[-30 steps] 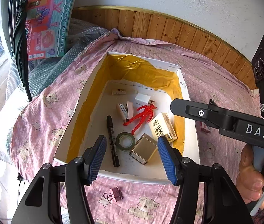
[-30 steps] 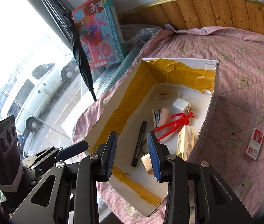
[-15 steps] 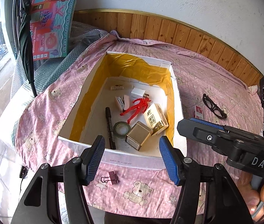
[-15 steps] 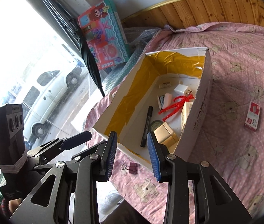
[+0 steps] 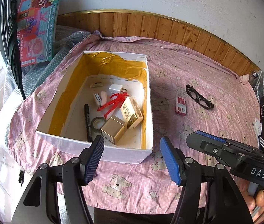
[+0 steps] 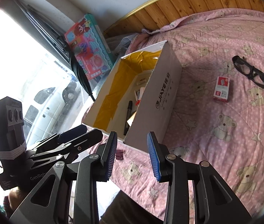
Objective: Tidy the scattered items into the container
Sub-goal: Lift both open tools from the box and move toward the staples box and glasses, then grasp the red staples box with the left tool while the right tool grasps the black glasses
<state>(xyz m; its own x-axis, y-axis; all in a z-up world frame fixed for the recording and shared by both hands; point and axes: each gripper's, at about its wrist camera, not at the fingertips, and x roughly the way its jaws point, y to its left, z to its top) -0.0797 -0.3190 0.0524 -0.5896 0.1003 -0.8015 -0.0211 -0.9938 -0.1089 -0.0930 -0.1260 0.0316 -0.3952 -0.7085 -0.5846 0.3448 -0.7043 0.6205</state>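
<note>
Box (image 5: 102, 154), white card lined with yellow tape, on a pink bear-print bed (image 5: 197, 78), left of centre in the left wrist view. Inside: black marker (image 5: 88, 119) along the 9 o'clock side, tape roll (image 5: 98, 123) touching a gold tin (image 5: 113, 131), tan carton (image 5: 132, 112) against the 3 o'clock wall, red figure (image 5: 116, 102) across the middle, stapler (image 5: 100, 98), white plug (image 5: 115, 88), small white item (image 5: 96, 84) near the 12 o'clock wall.

Outside the box, at 3 o'clock from it: red and white packet (image 5: 180, 108) flat on the bed, black glasses (image 5: 199, 97) just beyond, apart from the packet. Purple binder clip (image 6: 119, 155) on the bed by the box's near corner, seen only in the right wrist view, partly hidden behind a finger.

Left gripper (image 5: 132, 158) empty, blue pads spread wide, hovering over the box's near wall. Right gripper (image 6: 132, 156) also empty, jaws parted, over the near corner of the box. Part of a hand (image 5: 262, 201) visible at 4 o'clock on the right gripper's handle.

Toy carton (image 5: 36, 37) and folded umbrella (image 5: 15, 56) leaning at 10 o'clock, wood panelling (image 5: 159, 29) behind the bed.
</note>
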